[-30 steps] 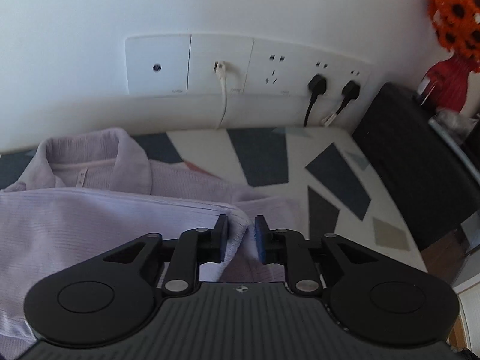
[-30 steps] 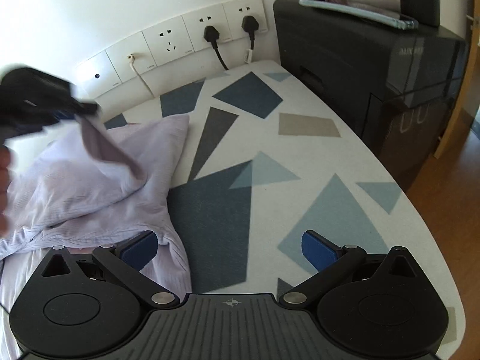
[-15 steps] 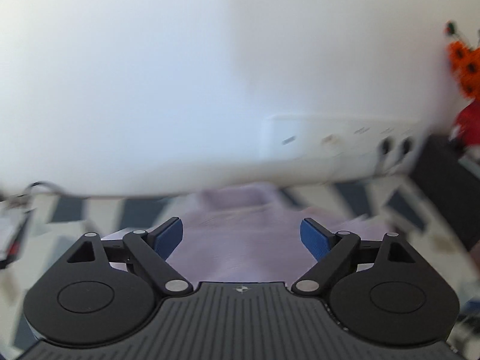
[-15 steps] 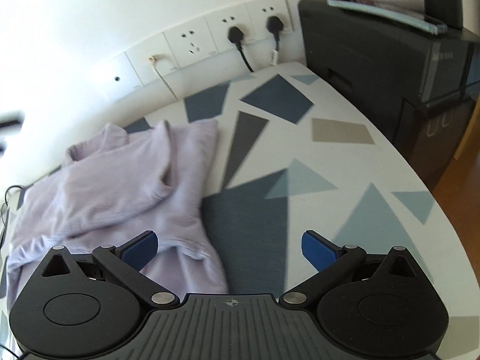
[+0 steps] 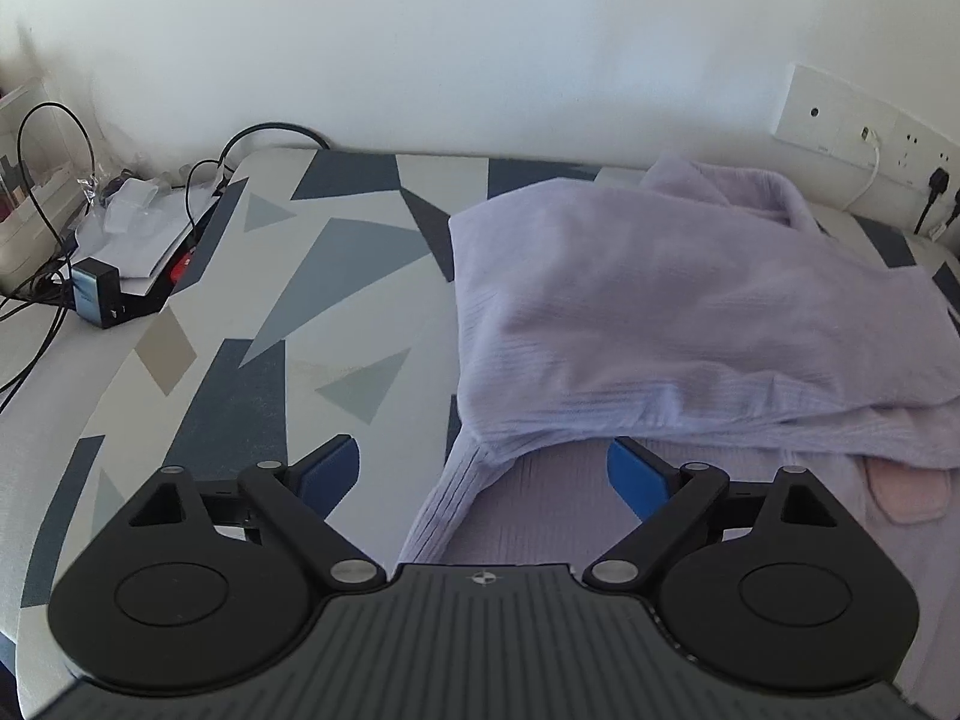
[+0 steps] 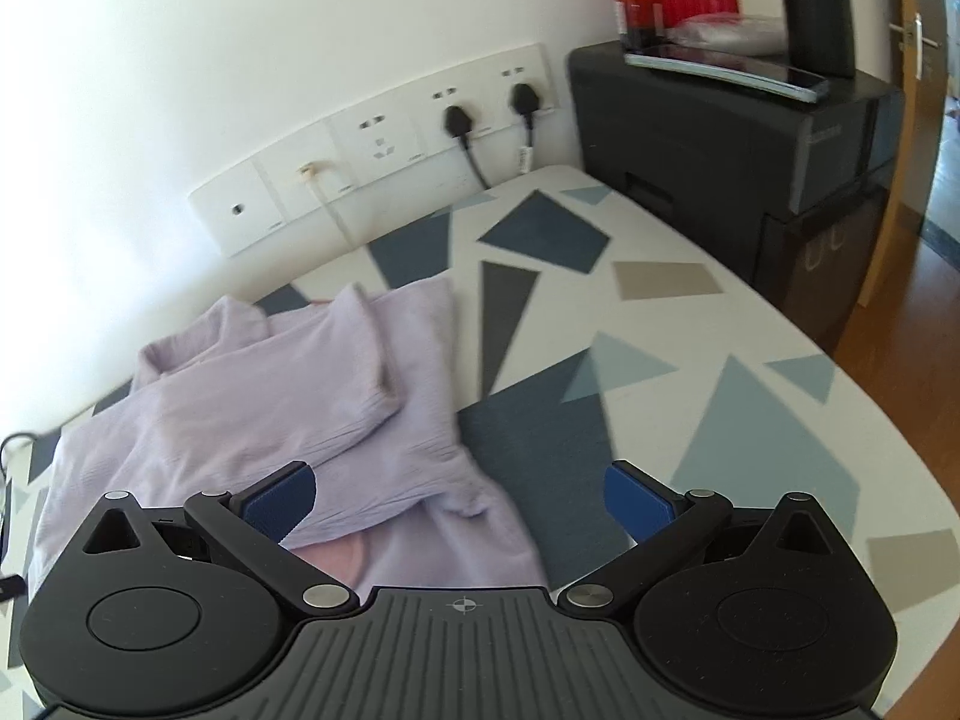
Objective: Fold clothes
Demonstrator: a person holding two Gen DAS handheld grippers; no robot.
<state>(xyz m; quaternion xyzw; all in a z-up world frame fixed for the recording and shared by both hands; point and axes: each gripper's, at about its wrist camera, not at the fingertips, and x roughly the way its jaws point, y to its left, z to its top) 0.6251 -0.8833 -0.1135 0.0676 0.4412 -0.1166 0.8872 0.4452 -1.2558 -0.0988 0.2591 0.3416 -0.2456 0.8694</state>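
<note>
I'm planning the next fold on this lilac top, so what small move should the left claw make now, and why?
Probably lower the left claw, whose jaws are opening with nothing pinched, onto the ribbed sleeve cuff that sticks out below the folded part of the lilac top. The right claw is open and empty too, and that sleeve is not yet tucked in.

Both wrist views angled down, close – sharing lilac garment (image 5: 690, 300), wall sockets (image 6: 384, 144)
</note>
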